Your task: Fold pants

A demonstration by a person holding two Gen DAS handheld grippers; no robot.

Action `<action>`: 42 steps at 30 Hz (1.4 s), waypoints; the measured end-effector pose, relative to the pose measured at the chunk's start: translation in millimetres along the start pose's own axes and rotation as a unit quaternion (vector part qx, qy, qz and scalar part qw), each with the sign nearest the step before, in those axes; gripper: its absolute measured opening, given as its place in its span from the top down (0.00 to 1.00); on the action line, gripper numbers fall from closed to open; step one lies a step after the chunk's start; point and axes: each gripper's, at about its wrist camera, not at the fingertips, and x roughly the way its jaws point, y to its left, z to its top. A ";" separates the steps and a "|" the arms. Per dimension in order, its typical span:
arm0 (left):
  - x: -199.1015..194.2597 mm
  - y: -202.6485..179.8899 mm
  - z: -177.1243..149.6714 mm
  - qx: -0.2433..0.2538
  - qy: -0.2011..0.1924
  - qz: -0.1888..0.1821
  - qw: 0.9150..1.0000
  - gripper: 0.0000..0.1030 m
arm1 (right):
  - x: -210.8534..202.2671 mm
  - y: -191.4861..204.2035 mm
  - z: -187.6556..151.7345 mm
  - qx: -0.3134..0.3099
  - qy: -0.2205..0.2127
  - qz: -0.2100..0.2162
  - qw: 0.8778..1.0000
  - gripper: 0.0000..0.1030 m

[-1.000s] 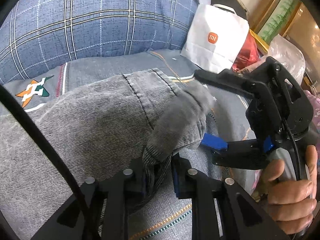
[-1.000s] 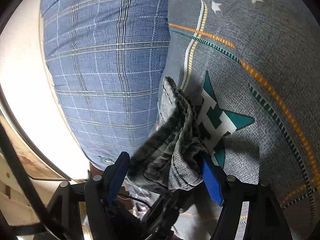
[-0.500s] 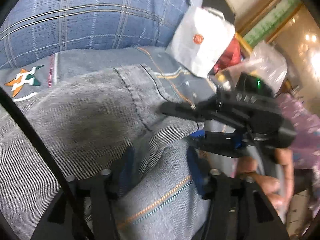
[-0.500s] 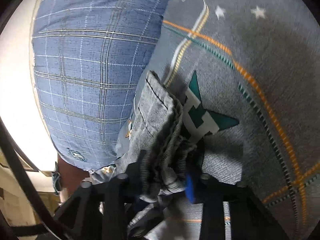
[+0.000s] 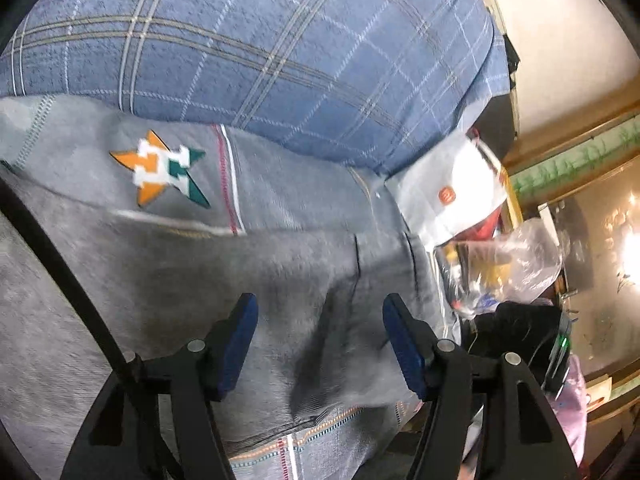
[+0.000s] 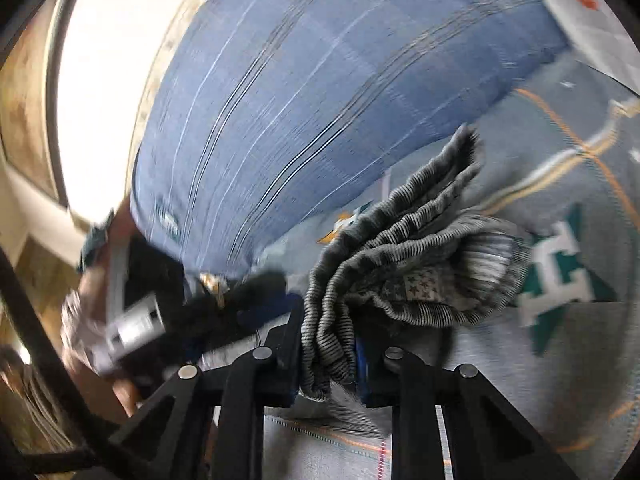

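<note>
Grey pants (image 5: pixel 168 304) lie spread on a grey patterned bedsheet (image 5: pixel 280 184). My left gripper (image 5: pixel 320 340) is open above the pants, its blue pads wide apart with nothing between them. My right gripper (image 6: pixel 326 354) is shut on a bunched, ribbed edge of the pants (image 6: pixel 400 264), which fans out ahead of the jaws over the sheet. The right gripper's body also shows at the lower right of the left wrist view (image 5: pixel 524 344).
A large blue plaid pillow (image 5: pixel 260 48) lies behind the pants. A white paper bag (image 5: pixel 448 196) and a clear plastic bag (image 5: pixel 516 264) sit at the bed's right edge. The sheet carries star prints (image 6: pixel 560 268).
My left gripper has let go of the pants fold and opened wide. My right gripper has closed tightly on the bunched edge and swung round with it.
</note>
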 end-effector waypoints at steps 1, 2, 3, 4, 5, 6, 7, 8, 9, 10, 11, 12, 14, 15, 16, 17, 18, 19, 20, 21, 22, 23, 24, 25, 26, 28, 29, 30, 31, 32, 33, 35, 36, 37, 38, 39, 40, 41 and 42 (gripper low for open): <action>-4.3 3.6 3.2 0.002 0.004 0.001 1.000 0.34 | 6.3 7.0 -3.8 -0.013 0.006 0.000 1.000 0.79; -9.3 8.0 5.5 0.004 0.009 0.000 1.000 0.32 | 14.2 14.7 -7.0 -0.027 0.012 0.001 1.000 0.79; -11.7 11.7 8.1 0.006 0.014 -0.005 1.000 0.32 | 21.6 22.6 -10.1 -0.042 0.016 0.002 0.999 0.79; -14.2 16.3 9.4 0.006 0.021 -0.005 1.000 0.32 | 28.2 29.1 -13.2 -0.054 0.017 0.003 0.998 0.79; -15.8 18.9 9.8 0.007 0.023 -0.002 1.000 0.32 | 32.4 33.5 -16.4 -0.064 0.020 0.002 0.998 0.79; -19.4 20.9 9.2 0.012 0.024 0.003 1.000 0.32 | 37.6 38.6 -18.6 -0.073 0.025 0.001 0.997 0.79; -21.5 22.1 8.8 0.020 0.025 0.007 0.999 0.32 | 43.8 42.9 -20.9 -0.080 0.031 -0.002 0.996 0.79; -23.5 22.7 8.5 0.028 0.026 0.012 0.999 0.32 | 49.9 46.2 -25.3 -0.086 0.038 -0.007 0.996 0.79; -25.0 23.1 7.9 0.035 0.029 0.012 0.999 0.32 | 56.0 49.1 -28.0 -0.092 0.043 -0.012 0.995 0.79; -27.1 23.9 7.4 0.044 0.035 0.008 0.998 0.32 | 62.1 51.5 -29.6 -0.095 0.047 -0.015 0.994 0.79; -29.5 24.8 7.0 0.050 0.038 0.005 0.998 0.32 | 70.1 54.5 -31.4 -0.100 0.055 -0.019 0.993 0.80; -31.9 25.5 6.1 0.058 0.041 0.005 0.997 0.32 | 76.0 57.7 -32.9 -0.106 0.059 -0.024 0.992 0.80; -36.7 28.1 3.3 0.075 0.043 0.010 0.996 0.32 | 83.8 64.3 -35.9 -0.116 0.061 -0.033 0.991 0.80; -39.6 31.6 1.8 0.082 0.043 0.015 0.996 0.32 | 87.4 68.6 -37.7 -0.124 0.064 -0.038 0.989 0.80; -42.1 34.7 1.0 0.084 0.042 0.016 0.995 0.32 | 89.5 70.9 -39.1 -0.130 0.066 -0.043 0.988 0.80; -46.8 41.8 -0.1 0.082 0.039 0.012 0.996 0.32 | 90.0 73.5 -42.0 -0.137 0.067 -0.049 0.987 0.80; -51.4 50.6 -2.1 0.076 0.035 0.005 0.997 0.32 | 91.5 74.9 -45.3 -0.141 0.068 -0.053 0.986 0.80; -53.9 56.4 -4.1 0.071 0.031 0.002 0.997 0.32 | 95.2 75.6 -46.7 -0.143 0.069 -0.059 0.986 0.80; -57.0 64.7 -7.6 0.066 0.027 -0.002 0.997 0.32 | 99.7 75.2 -47.7 -0.143 0.070 -0.065 0.985 0.80; -59.1 72.5 -11.5 0.062 0.024 -0.011 0.998 0.32 | 103.7 76.2 -48.4 -0.142 0.071 -0.071 0.985 0.80; -60.5 82.9 -16.3 0.052 0.022 -0.021 0.998 0.32 | 105.8 75.3 -49.2 -0.141 0.071 -0.076 0.984 0.80; -60.9 89.9 -19.5 0.043 0.019 -0.028 0.998 0.32 | 104.9 75.8 -52.0 -0.141 0.071 -0.083 0.984 0.80; -60.8 97.7 -21.8 0.031 0.016 -0.036 0.999 0.32 | 104.8 77.3 -53.7 -0.140 0.070 -0.086 0.984 0.80; -59.1 105.7 -21.7 0.016 0.016 -0.035 0.999 0.32 | 105.3 79.1 -54.3 -0.140 0.065 -0.088 0.984 0.80; -57.8 109.6 -20.0 0.005 0.018 -0.031 0.999 0.32 | 103.3 79.8 -54.2 -0.139 0.060 -0.089 0.985 0.80; -60.2 115.0 -15.9 -0.017 0.014 -0.040 0.999 0.32 | 100.4 79.2 -51.4 -0.132 0.048 -0.089 0.986 0.80; -63.3 115.3 -14.2 -0.021 0.009 -0.047 0.999 0.32 | 98.1 80.0 -49.2 -0.129 0.041 -0.093 0.986 0.80; -66.7 114.3 -12.6 -0.019 0.004 -0.049 0.999 0.32 | 95.4 81.8 -47.5 -0.127 0.037 -0.100 0.986 0.80; -68.6 114.2 -11.4 -0.017 0.001 -0.047 0.999 0.32 | 94.0 83.8 -46.3 -0.125 0.035 -0.105 0.986 0.80; -70.4 114.4 -10.5 -0.019 -0.001 -0.046 0.999 0.32 | 90.7 87.2 -45.5 -0.125 0.034 -0.110 0.986 0.80; -71.7 116.4 -10.2 -0.026 -0.003 -0.046 0.999 0.32 | 88.2 90.8 -44.5 -0.125 0.031 -0.116 0.985 0.80; -75.1 120.8 -9.5 -0.040 -0.004 -0.051 0.998 0.32 | 84.8 101.7 -39.3 -0.132 0.026 -0.143 0.980 0.80; -77.7 122.4 -9.2 -0.042 -0.007 -0.050 0.998 0.32 | 84.4 108.0 -36.2 -0.141 0.024 -0.153 0.978 0.80; -81.7 125.1 -8.7 -0.044 -0.012 -0.046 0.998 0.32 | 84.2 113.5 -33.1 -0.149 0.023 -0.164 0.975 0.80; -85.5 127.2 -7.9 -0.044 -0.015 -0.040 0.998 0.32 | 85.5 119.5 -28.8 -0.156 0.022 -0.178 0.971 0.80; -89.4 130.0 -7.2 -0.043 -0.018 -0.036 0.998 0.32 | 88.4 125.4 -24.5 -0.163 0.024 -0.187 0.968 0.80; -93.6 133.9 -6.3 -0.046 -0.023 -0.034 0.998 0.32 | 91.5 128.5 -21.7 -0.169 0.026 -0.191 0.967 0.80; -100.3 141.3 -4.7 -0.057 -0.030 -0.035 0.997 0.32 | 98.6 134.3 -19.9 -0.176 0.031 -0.193 0.965 0.80; -105.9 148.0 -2.9 -0.067 -0.035 -0.036 0.996 0.32 | 104.2 137.2 -19.4 -0.180 0.035 -0.192 0.964 0.80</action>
